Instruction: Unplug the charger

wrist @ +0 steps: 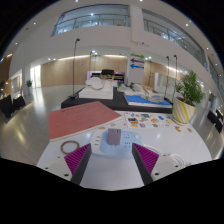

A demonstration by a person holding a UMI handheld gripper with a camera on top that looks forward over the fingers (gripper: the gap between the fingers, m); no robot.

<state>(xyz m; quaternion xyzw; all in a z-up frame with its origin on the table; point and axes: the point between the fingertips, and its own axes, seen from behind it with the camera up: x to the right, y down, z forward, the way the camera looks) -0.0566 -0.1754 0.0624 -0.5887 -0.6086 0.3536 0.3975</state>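
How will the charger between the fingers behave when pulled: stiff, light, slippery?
Charger looks like a small rigid block, so probably stiff and light. Its smooth casing may slip. It stands between the open gripper fingers, not yet pressed.

A bright, tall atrium with a pale glossy floor (40, 125). An upper balcony (100, 18) with glass railing curves overhead. Low display platforms (120, 97) stand in the middle distance, a leafy potted plant (188, 92) beside them, near a white table (110, 165).
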